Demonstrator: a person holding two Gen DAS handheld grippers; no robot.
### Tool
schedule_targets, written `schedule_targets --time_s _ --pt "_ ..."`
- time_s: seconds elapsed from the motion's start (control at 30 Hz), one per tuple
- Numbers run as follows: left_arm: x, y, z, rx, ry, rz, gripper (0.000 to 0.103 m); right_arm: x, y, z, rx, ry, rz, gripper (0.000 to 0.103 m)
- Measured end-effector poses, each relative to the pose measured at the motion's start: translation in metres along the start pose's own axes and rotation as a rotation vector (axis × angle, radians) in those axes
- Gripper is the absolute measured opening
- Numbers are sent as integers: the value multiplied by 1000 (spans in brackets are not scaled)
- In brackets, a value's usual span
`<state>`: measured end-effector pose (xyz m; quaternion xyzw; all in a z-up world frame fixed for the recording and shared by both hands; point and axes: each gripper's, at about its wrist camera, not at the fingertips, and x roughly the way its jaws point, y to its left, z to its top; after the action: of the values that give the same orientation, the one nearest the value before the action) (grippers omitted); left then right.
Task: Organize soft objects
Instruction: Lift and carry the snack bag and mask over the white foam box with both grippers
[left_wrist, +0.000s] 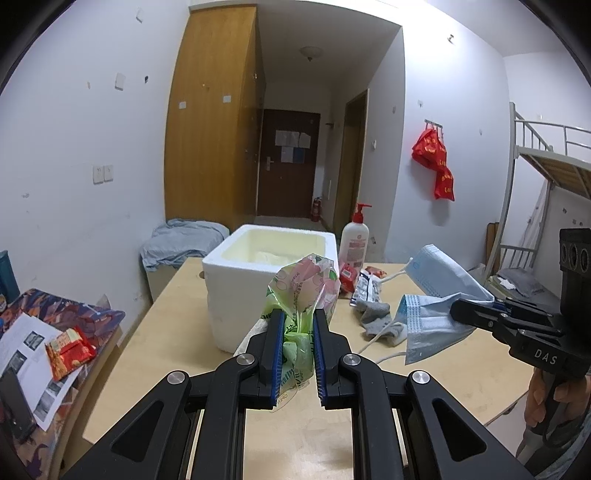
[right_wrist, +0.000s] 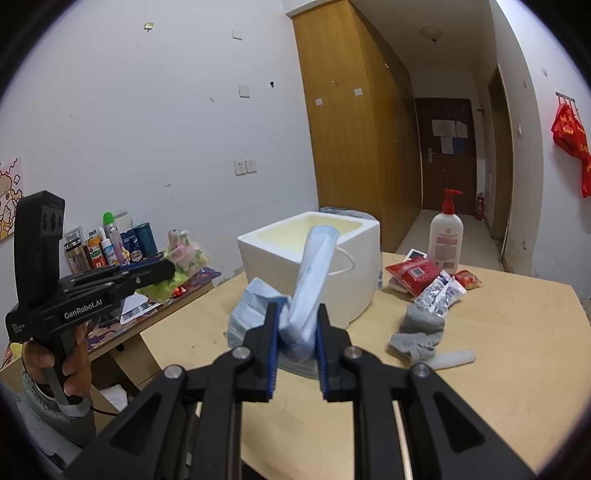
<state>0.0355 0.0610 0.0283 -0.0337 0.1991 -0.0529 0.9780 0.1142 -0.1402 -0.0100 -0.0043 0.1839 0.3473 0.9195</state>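
Left gripper (left_wrist: 299, 325) is clamped on a green/pink floral plastic pack (left_wrist: 301, 295), prob. a tissue pack; blue pads squeeze its lower half and the top sticks up past the fingertips. Pack is off the table (left_wrist: 184, 295), held just in front of the white foam box (left_wrist: 236, 295), which sits straight ahead of the left gripper w/ its top open.

Right gripper (right_wrist: 295, 328) is closed on a bunch of blue disposable face masks (right_wrist: 306, 288): one mask stands up between the pads, another droops to the left of the fingers, white ear loops dangling. In the left wrist view the same masks (left_wrist: 436, 295) hang off the right gripper's tip (left_wrist: 458, 312), to the right of the foam box and above the tabletop. From the right wrist view, the foam box (right_wrist: 351, 266) is directly beyond the masks.

Right of the right gripper, on the table: a grey sock (right_wrist: 421, 332), crumpled, w/ a silver-white snack packet (right_wrist: 441, 291) just beyond it, touching or nearly so. Red snack packets (right_wrist: 413, 275) lie further out, near a white pump bottle w/ red pump (right_wrist: 446, 236). A whitish tube-like item (right_wrist: 452, 360) lies just beside the sock's near end; can't tell what it is.

Left of the left gripper, a side desk (left_wrist: 74, 317) holds papers and a red packet (left_wrist: 70, 350).
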Motion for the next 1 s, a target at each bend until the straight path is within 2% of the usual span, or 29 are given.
schedule_targets --time_s 0.63,1.0 --pt "15 2 30 16 -32 11 16 15 -8 37 -39 -27 13 21" --pt "36 10 54 -5 -19 12 15 33 -17 61 -45 -26 26 21"
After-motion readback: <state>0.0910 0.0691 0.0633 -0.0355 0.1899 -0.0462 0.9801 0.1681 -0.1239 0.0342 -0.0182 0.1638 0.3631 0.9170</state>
